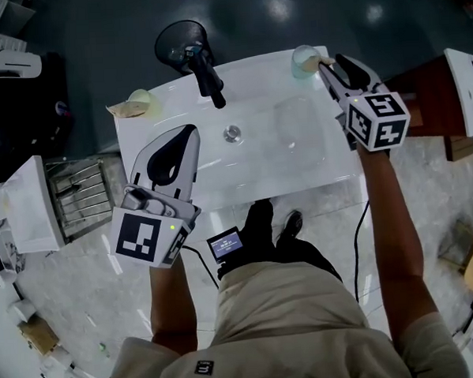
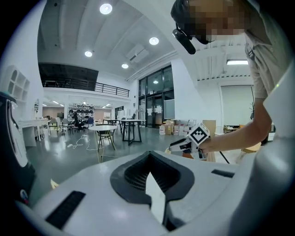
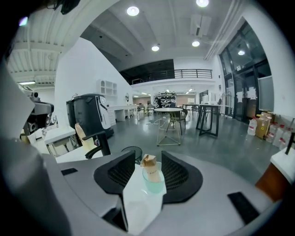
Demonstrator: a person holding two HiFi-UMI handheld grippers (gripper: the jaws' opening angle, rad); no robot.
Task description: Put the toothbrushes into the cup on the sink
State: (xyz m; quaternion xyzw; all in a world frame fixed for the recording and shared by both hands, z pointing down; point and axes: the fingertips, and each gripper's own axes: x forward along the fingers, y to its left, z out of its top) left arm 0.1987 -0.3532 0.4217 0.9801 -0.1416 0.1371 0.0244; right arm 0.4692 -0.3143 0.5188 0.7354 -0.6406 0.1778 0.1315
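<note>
Toothbrush [image 3: 148,162] delivery looked all but finished at the white sink [image 1: 297,141]. A tan-topped stick, which we took for the brush, stood in the pale green cup [image 3: 153,182] on the sink's upper right corner in the head view. The right gripper [image 1: 325,65] sat just short of that cup with its jaws spread wide. In its own view the cup showed in the gap between them, and neither pad pressed on the cup or the brush.

The left gripper [image 1: 188,133] hung over the sink's lower left edge, jaws closed together on nothing. We judged the step in hand to be the letting-go. The next move called for drawing the right gripper straight back, clear of the rim, so the light cup would not tip.

At the sink's upper left corner, beyond the black faucet [image 1: 207,73], lay a pale round thing [image 1: 141,98] with a tan piece beside it. We could not tell whether that was another brush. If so, the left gripper stood nearer to fetch it.
</note>
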